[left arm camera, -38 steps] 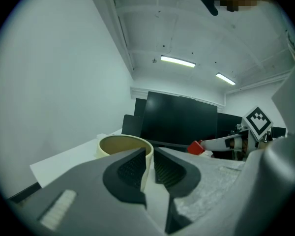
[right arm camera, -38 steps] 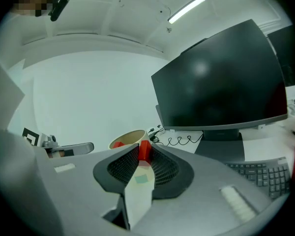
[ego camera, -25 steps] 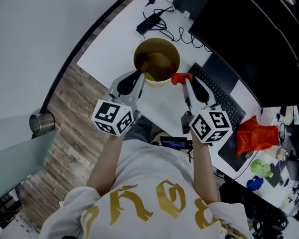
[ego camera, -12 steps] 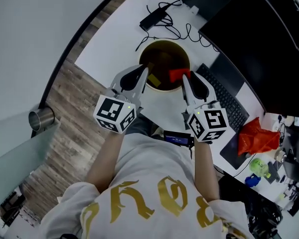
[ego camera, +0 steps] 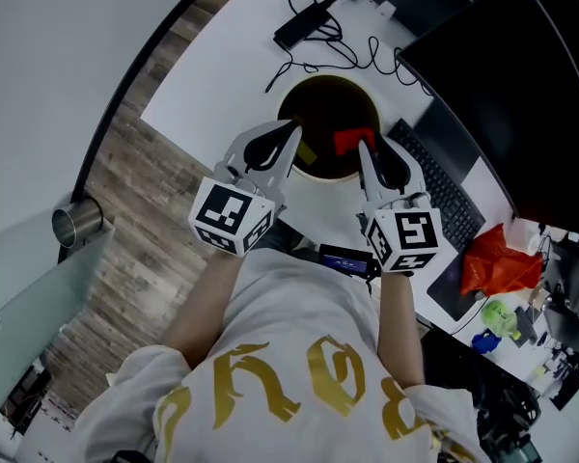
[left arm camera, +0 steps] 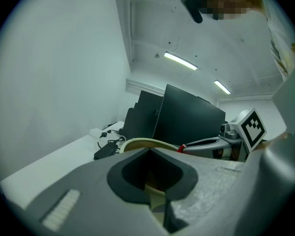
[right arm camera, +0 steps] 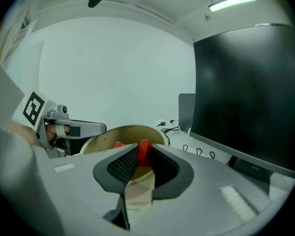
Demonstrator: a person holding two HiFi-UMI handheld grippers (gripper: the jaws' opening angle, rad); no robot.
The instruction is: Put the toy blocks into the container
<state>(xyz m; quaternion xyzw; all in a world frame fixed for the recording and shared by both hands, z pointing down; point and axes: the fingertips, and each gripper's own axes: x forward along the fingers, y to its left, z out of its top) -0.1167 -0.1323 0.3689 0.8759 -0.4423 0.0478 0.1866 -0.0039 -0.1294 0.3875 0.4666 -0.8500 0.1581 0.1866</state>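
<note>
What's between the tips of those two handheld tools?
The container's open mouth, in the head view. The left tool grips a yellow block, the right tool a red block.

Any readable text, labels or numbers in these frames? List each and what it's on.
No text can be quoted with confidence.
Shirt: ornate gold lettering, seen upside down, not reliably readable.
Marker cubes: black-and-white square patterns only, no words.
Keyboard: key legends too small to read.
Nothing else shows legible print.
</note>
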